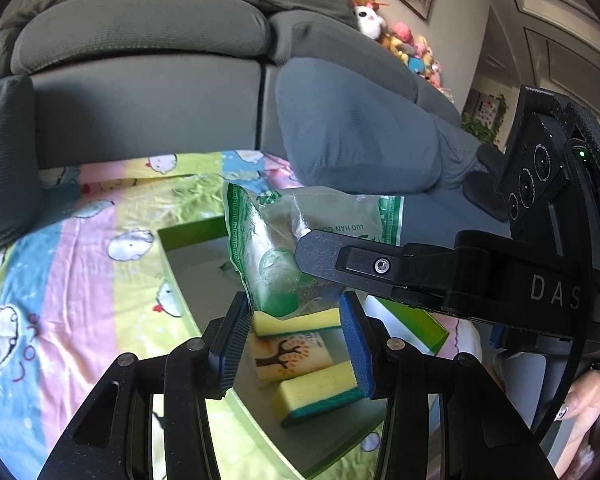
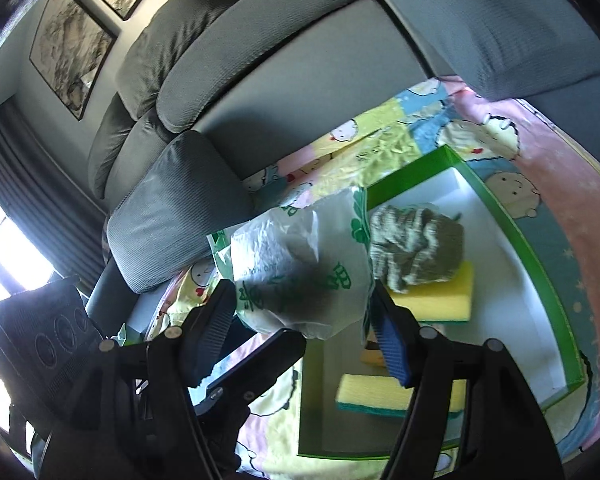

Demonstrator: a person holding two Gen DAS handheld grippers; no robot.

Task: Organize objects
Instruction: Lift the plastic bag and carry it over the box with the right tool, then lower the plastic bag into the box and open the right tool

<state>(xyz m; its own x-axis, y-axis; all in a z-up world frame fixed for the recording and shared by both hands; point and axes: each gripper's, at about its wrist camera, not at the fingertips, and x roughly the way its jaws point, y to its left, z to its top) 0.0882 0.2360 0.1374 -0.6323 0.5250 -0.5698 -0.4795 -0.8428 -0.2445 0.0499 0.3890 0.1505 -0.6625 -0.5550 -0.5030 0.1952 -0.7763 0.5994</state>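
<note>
A green-rimmed box point(image 1: 188, 232) point(image 2: 540, 240) with a white floor sits on a cartoon-print blanket. It holds two yellow-green sponges point(image 1: 316, 396) point(image 2: 432, 300), a small tree-print packet point(image 1: 290, 354) and a grey-green knitted cloth point(image 2: 416, 252). A green-printed plastic bag point(image 1: 272, 248) point(image 2: 300, 272) hangs over the box's edge. My left gripper point(image 1: 296, 340) is open, its fingers on either side of the bag's lower end. My right gripper point(image 2: 304, 320) is open around the bag too. The right gripper's finger point(image 1: 328, 256) lies against the bag in the left wrist view.
A grey sofa point(image 1: 148, 80) point(image 2: 300, 60) stands right behind the blanket point(image 1: 60, 260) point(image 2: 560, 160). Plush toys point(image 1: 404, 44) are piled at its far end. Framed pictures point(image 2: 72, 40) hang on the wall, and a bright window point(image 2: 4, 240) is at the left.
</note>
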